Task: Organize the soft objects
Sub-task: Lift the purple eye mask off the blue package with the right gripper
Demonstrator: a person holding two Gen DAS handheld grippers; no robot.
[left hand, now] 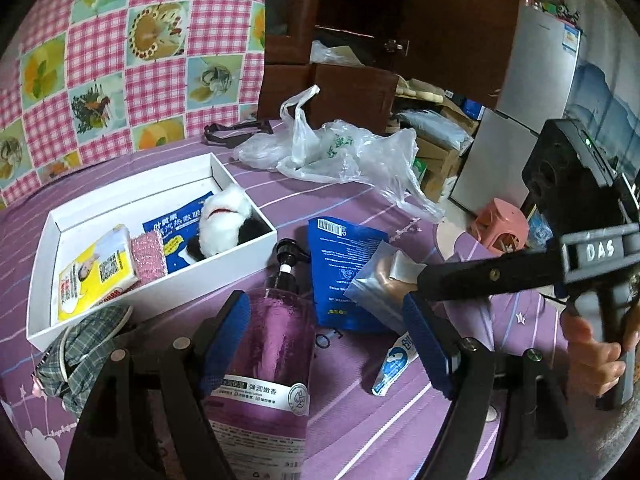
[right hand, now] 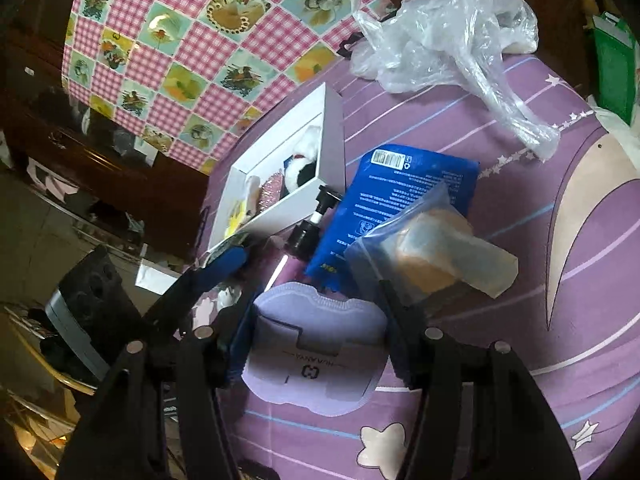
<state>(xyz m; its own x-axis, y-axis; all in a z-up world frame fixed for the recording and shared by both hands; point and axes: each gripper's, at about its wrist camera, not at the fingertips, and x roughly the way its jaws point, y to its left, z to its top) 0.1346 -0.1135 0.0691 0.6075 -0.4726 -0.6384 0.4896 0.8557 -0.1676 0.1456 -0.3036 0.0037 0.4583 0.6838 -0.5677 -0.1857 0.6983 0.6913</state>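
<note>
A white box [left hand: 48, 292] on the purple bedsheet holds a black-and-white plush toy [left hand: 226, 220], a pink sponge [left hand: 149, 256], a tissue pack [left hand: 96, 276] and a blue packet. My left gripper [left hand: 332, 332] is open above a purple pump bottle [left hand: 266, 344]. A plaid cloth [left hand: 84, 348] lies at its left. My right gripper [right hand: 316, 340] straddles a lavender sachet [right hand: 316, 356]; its jaws look closed on the sachet's sides. A blue pouch [right hand: 404, 200] and a clear bag with a beige block [right hand: 436, 256] lie just ahead. The box also shows in the right wrist view [right hand: 332, 136].
A crumpled clear plastic bag [left hand: 332, 152] lies at the far side of the bed. A small white-blue tube [left hand: 394, 364] lies by the left gripper's right finger. A pink checked cloth [left hand: 120, 60] hangs behind. A wooden cabinet [left hand: 360, 60] and pink stool [left hand: 500, 224] stand beyond the bed edge.
</note>
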